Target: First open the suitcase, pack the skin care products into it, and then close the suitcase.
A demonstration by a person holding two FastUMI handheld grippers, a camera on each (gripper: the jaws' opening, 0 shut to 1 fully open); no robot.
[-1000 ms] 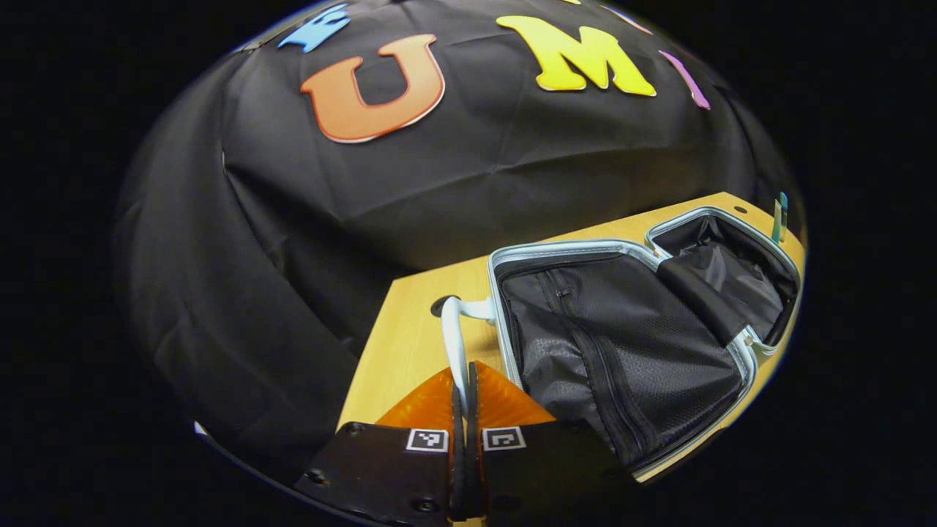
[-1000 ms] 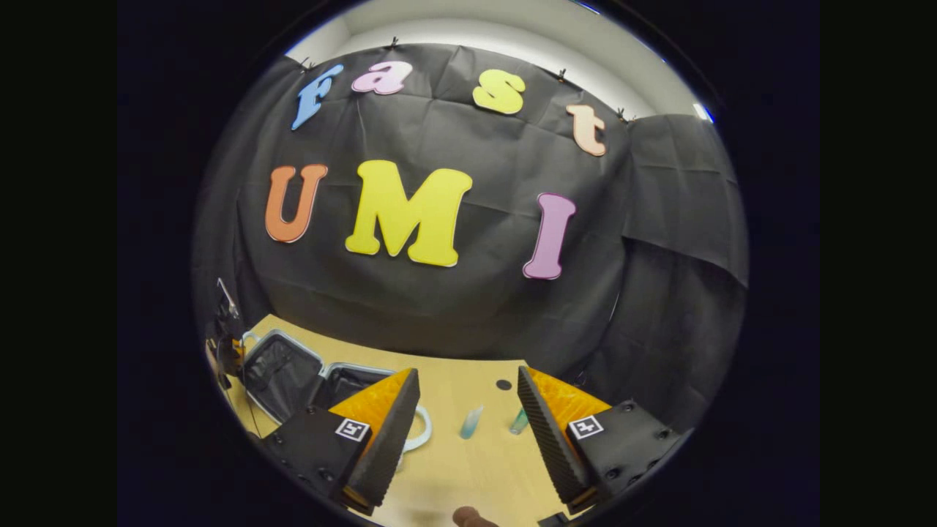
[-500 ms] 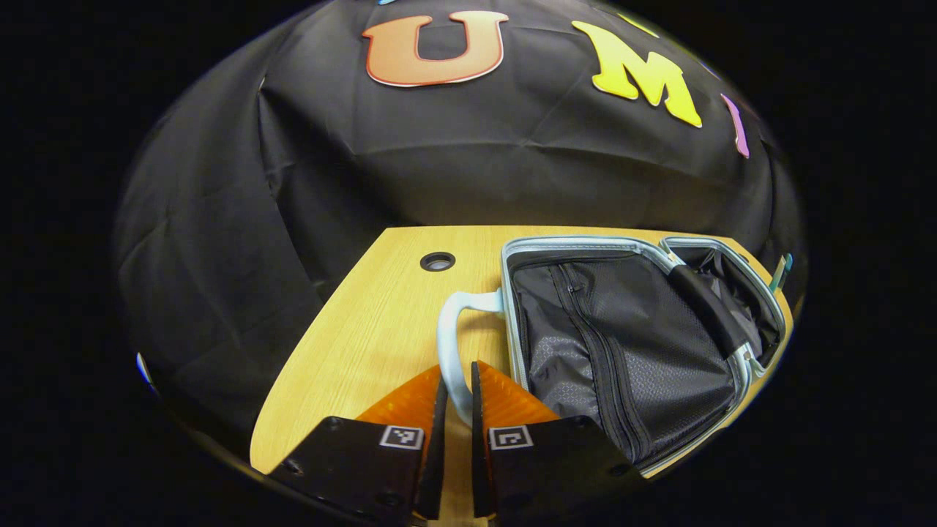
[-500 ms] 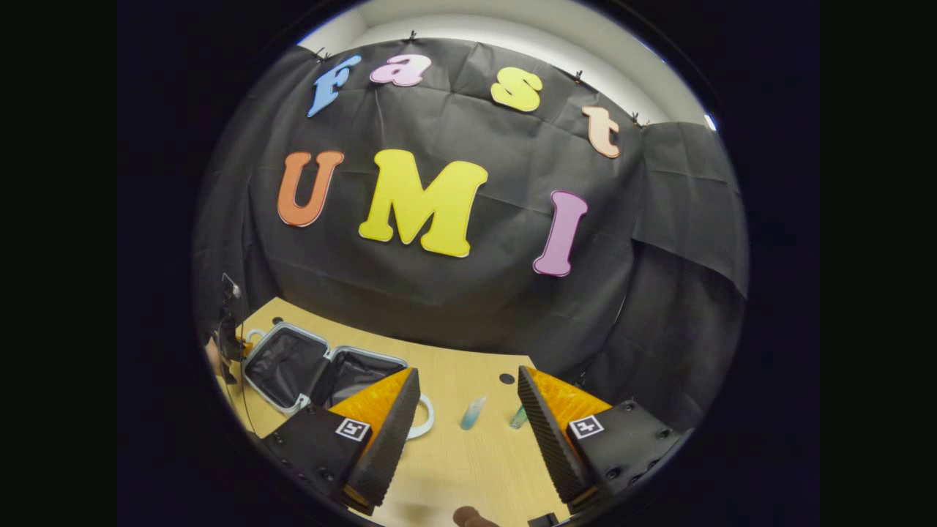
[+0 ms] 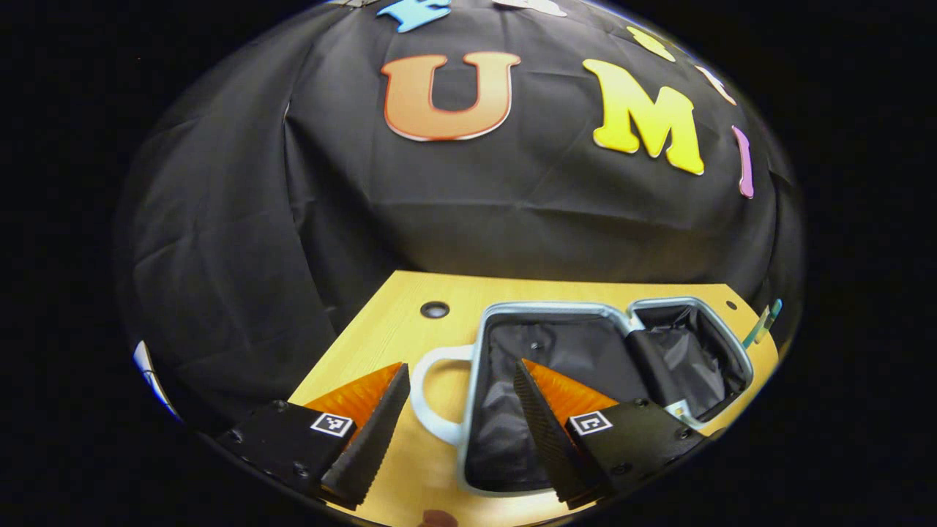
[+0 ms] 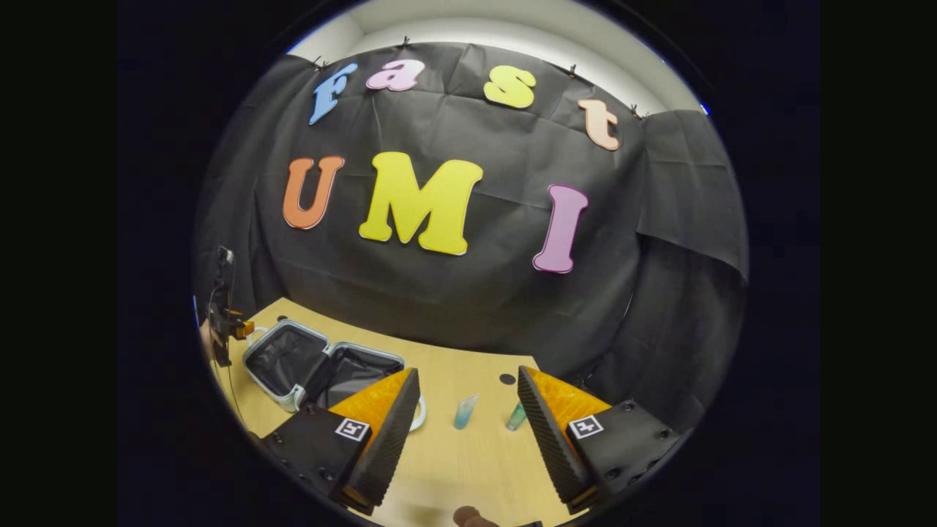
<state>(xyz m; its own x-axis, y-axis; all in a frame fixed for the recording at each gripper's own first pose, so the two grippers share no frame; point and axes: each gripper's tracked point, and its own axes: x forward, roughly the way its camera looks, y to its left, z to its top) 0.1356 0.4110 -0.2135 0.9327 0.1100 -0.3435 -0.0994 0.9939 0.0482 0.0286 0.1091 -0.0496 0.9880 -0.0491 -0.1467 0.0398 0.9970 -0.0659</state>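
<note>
- Looking down the left gripper (image 5: 457, 410), I have its fingers spread wide and holding nothing, poised over the white handle (image 5: 428, 395) of the suitcase (image 5: 585, 351); the handle sits in the gap between them, and I can't tell any contact.
- Suitcase lies fully open on the table (image 5: 399, 322), both dark-lined halves flat near the table's left end as the right gripper view shows it (image 6: 322, 362); I judge the opening step done.
- Right gripper (image 6: 468, 432) hovers with fingers wide and empty above the table's middle; two skin care tubes, a blue one (image 6: 464, 412) and a green one (image 6: 517, 417), lie just ahead between the fingers, apart from each other and right of the suitcase.
- Packing is the step in hand, as I read it; next move calls for lowering the right fingers around one tube, closing across its narrow body, then carrying it left into an open half.
</note>
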